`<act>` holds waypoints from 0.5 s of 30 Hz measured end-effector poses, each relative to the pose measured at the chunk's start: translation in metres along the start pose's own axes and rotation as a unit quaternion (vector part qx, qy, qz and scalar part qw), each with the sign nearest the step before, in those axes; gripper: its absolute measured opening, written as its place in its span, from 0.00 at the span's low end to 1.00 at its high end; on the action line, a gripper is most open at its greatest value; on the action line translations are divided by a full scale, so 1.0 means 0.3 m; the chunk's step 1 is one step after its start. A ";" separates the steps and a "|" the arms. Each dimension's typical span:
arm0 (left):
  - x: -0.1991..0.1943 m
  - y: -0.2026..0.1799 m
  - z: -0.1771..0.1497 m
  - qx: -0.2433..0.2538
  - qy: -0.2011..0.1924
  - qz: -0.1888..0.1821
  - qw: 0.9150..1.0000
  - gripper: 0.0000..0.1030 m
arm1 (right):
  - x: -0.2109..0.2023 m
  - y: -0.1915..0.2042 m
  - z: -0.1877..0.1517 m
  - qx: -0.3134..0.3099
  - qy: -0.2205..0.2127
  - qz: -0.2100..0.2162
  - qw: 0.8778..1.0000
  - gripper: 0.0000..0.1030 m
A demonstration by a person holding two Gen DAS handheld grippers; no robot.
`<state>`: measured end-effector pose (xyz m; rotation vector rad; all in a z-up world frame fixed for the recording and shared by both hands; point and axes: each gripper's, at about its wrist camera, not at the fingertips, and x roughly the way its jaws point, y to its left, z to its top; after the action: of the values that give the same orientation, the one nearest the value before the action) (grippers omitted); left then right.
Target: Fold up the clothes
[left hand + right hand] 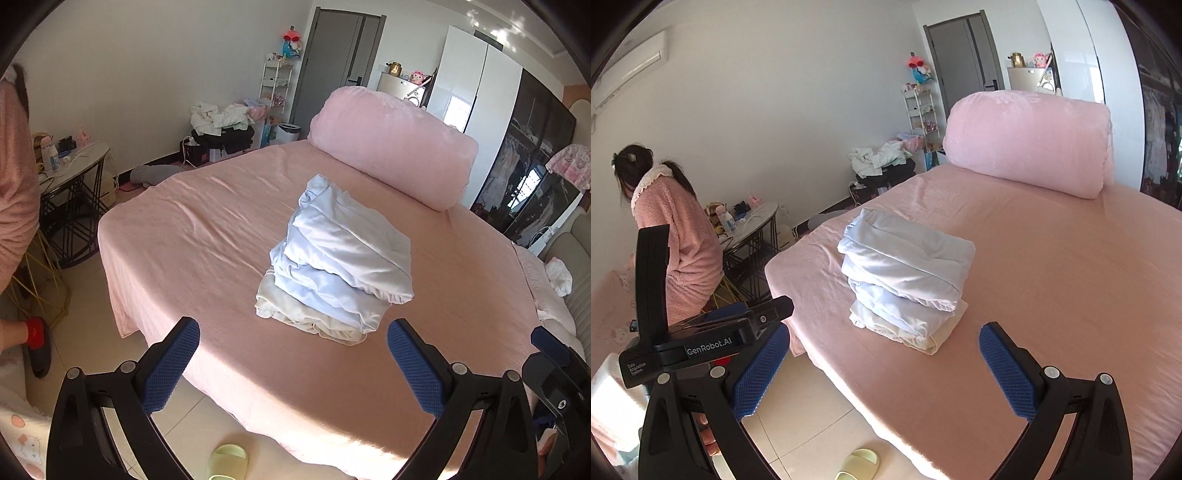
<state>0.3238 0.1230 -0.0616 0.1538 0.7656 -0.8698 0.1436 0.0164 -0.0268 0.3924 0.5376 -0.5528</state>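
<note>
A stack of folded clothes (336,266) (905,284) lies on the pink bed (207,236) (1052,280): pale blue pieces on top, a cream one underneath. My left gripper (293,345) hangs open in front of the stack, above the bed's near edge, holding nothing. My right gripper (884,345) is also open and empty, a little short of the stack. The left gripper's body (701,332) shows at the left in the right wrist view, and part of the right gripper's body (557,376) at the right edge of the left wrist view.
A rolled pink quilt (395,147) (1030,144) lies at the far end of the bed. A person in a pink fleece top (679,247) stands at the left by a round side table (70,173). Unfolded laundry (221,118) is heaped by the wall. A green slipper (227,461) lies on the floor.
</note>
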 end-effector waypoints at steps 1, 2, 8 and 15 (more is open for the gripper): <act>-0.006 -0.006 -0.007 0.006 -0.004 0.009 1.000 1.00 | -0.012 -0.004 -0.020 0.000 -0.008 -0.011 1.000 1.00; -0.016 -0.011 -0.016 0.009 -0.014 0.020 1.000 1.00 | -0.025 -0.007 -0.041 -0.001 -0.016 -0.022 1.000 1.00; -0.117 -0.036 -0.050 0.010 -0.099 0.044 0.994 1.00 | -0.079 -0.028 -0.144 0.010 -0.031 -0.065 0.997 1.00; -0.185 -0.103 -0.068 0.053 -0.126 0.010 0.991 1.00 | -0.081 0.000 -0.205 -0.031 -0.036 -0.078 0.996 1.00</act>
<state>0.2677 0.1465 -0.0342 0.1415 0.4821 -0.8923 0.1032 0.0555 -0.0616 0.2710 0.5171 -0.6958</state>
